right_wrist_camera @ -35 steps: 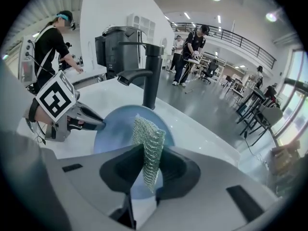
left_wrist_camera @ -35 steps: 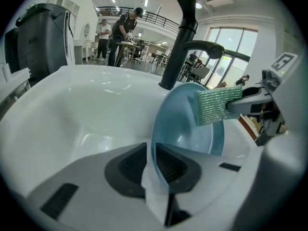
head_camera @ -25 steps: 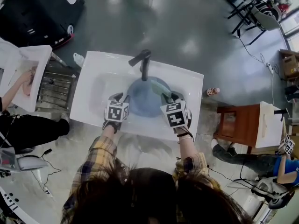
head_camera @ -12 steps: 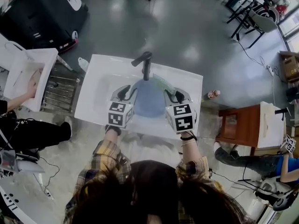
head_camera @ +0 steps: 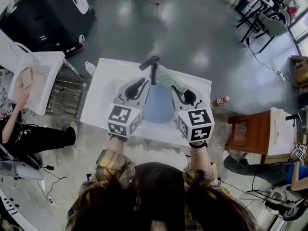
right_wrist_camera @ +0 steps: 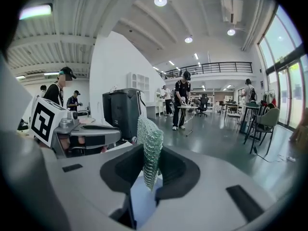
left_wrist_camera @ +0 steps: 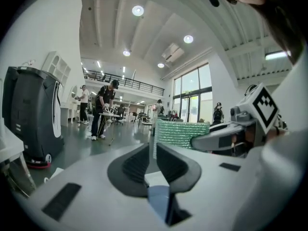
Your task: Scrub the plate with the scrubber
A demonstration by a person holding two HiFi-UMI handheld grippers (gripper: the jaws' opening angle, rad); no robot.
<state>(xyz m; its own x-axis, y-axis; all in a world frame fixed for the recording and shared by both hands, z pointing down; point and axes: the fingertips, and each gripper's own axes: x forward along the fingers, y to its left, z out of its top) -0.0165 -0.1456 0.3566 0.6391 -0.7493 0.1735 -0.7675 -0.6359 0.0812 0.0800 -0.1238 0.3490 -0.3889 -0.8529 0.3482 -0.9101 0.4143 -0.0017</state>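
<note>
A round blue plate lies in the basin of the white sink, below the black faucet. Both grippers are held up above the sink, clear of the plate. My right gripper is shut on the green mesh scrubber, which stands upright between its jaws. My left gripper is closing with nothing between its jaws; only a slim gap is left. In the left gripper view the scrubber and the right gripper are just ahead and to the right.
A big black machine stands at the far left. A person works at a white tray beside a metal rack. A small bottle and a brown cabinet are to the right of the sink.
Both grippers have risen from the plate towards the head camera. The scrubber came up off the plate in the right gripper. The left jaws have narrowed.
</note>
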